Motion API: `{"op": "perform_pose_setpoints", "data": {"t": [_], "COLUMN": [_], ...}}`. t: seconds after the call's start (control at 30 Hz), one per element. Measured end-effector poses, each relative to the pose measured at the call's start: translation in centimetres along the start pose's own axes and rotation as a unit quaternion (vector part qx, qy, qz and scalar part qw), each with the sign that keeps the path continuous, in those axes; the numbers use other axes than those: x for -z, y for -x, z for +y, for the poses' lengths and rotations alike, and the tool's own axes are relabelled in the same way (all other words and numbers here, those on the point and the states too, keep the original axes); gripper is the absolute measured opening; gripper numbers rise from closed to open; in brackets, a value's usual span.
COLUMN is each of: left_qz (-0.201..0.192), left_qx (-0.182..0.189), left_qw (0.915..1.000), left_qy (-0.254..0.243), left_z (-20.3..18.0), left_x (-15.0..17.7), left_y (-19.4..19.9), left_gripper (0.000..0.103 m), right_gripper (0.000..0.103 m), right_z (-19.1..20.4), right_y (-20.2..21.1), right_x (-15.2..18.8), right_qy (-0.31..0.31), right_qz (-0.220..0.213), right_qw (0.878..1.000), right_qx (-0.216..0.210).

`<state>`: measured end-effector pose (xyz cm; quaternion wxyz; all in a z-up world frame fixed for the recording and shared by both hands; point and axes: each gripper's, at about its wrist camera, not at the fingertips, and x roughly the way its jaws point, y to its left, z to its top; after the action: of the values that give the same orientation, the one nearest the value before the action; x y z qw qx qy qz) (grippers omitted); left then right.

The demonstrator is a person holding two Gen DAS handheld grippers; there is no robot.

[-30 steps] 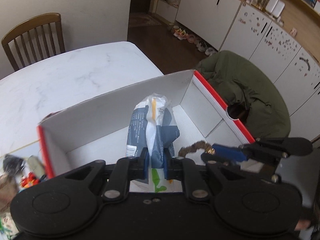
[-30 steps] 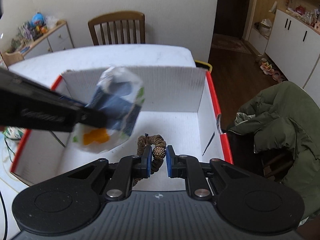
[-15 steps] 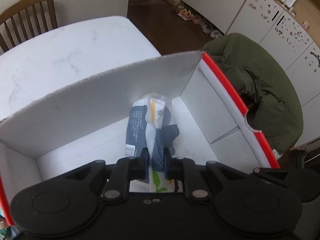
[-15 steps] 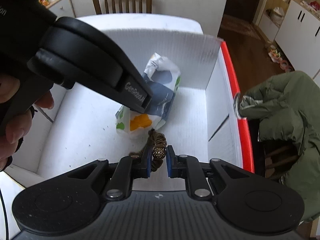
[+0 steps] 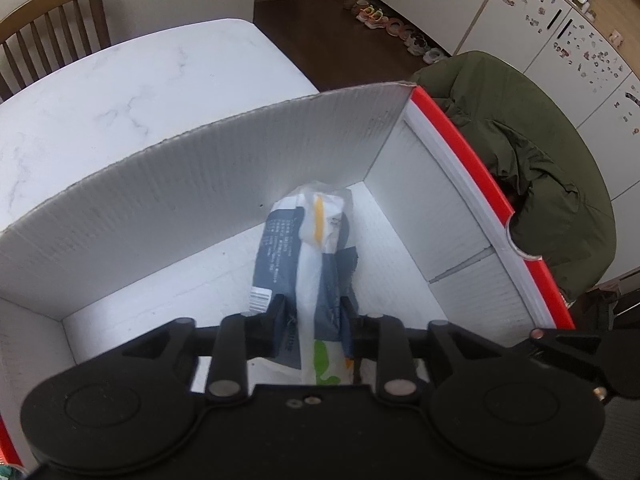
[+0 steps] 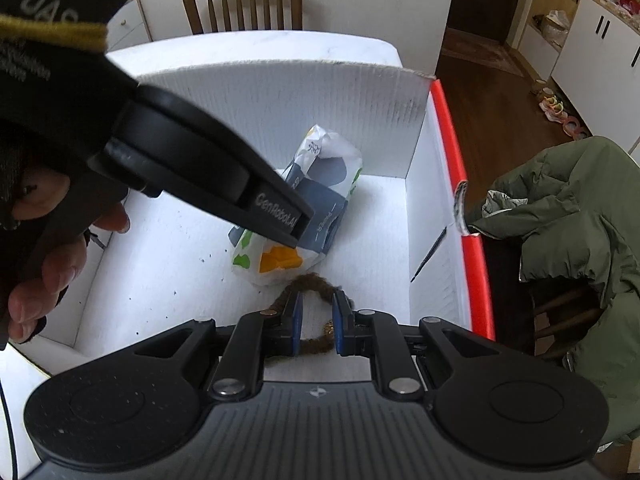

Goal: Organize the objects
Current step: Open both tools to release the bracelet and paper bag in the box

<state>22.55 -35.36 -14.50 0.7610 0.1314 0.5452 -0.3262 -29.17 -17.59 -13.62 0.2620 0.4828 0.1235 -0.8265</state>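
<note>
A white cardboard box (image 5: 180, 184) with a red rim stands on the table. A blue-and-white snack packet (image 5: 304, 248) lies on the box floor, between the fingers of my left gripper (image 5: 314, 312). Those jaws stand a little apart and do not squeeze it. In the right wrist view the left gripper (image 6: 296, 228) reaches in from the left over the packet (image 6: 320, 184). A brown hair tie (image 6: 310, 282) with a gold bead lies on the floor of the box (image 6: 280, 92), just in front of the packet. My right gripper (image 6: 317, 312) is open above it, with the loop showing through the gap.
A green jacket (image 5: 540, 152) hangs over a seat right of the box. A wooden chair (image 6: 240, 4) stands behind the white marble table (image 5: 140, 80). A person's hand (image 6: 40, 272) holds the left gripper. White cabinets line the far right.
Both grippers have gone lower into the box. The left jaws have widened around the packet, which now rests on the floor. The right jaws have parted and the hair tie lies loose.
</note>
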Motion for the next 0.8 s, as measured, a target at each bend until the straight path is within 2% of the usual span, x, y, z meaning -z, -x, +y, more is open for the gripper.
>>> {"op": "perform_pose_setpoints", "data": {"t": [0.17,0.3,0.47,0.6,0.8], "left_qz": [-0.017,-0.031,-0.058,-0.076,-0.104], "left_qx": [-0.002,0.004,0.011,0.007,0.001], "left_qw": [0.9999,0.9995,0.9982,0.997,0.9945], "left_qy": [0.002,0.011,0.015,0.014,0.013], "left_z": [0.5,0.9,1.2,1.4,1.6], "left_x": [0.1,0.5,1.3,1.6,3.0], "left_y": [1.1,2.5,4.8,6.2,9.0], "left_gripper": [0.055,0.057,0.064,0.064,0.065], "right_gripper": [0.015,0.015,0.017,0.022,0.023], "right_z": [-0.7,-0.9,-0.5,-0.2,0.1], "right_y": [0.9,2.0,3.7,4.9,6.4], "right_x": [0.2,0.5,0.5,0.7,1.0], "right_qy": [-0.024,-0.032,-0.032,-0.035,-0.042], "right_qz": [-0.013,-0.026,-0.049,-0.066,-0.085], "right_qw": [1.0,0.999,0.998,0.997,0.995], "right_qx": [-0.008,-0.013,-0.012,-0.014,-0.018]}}
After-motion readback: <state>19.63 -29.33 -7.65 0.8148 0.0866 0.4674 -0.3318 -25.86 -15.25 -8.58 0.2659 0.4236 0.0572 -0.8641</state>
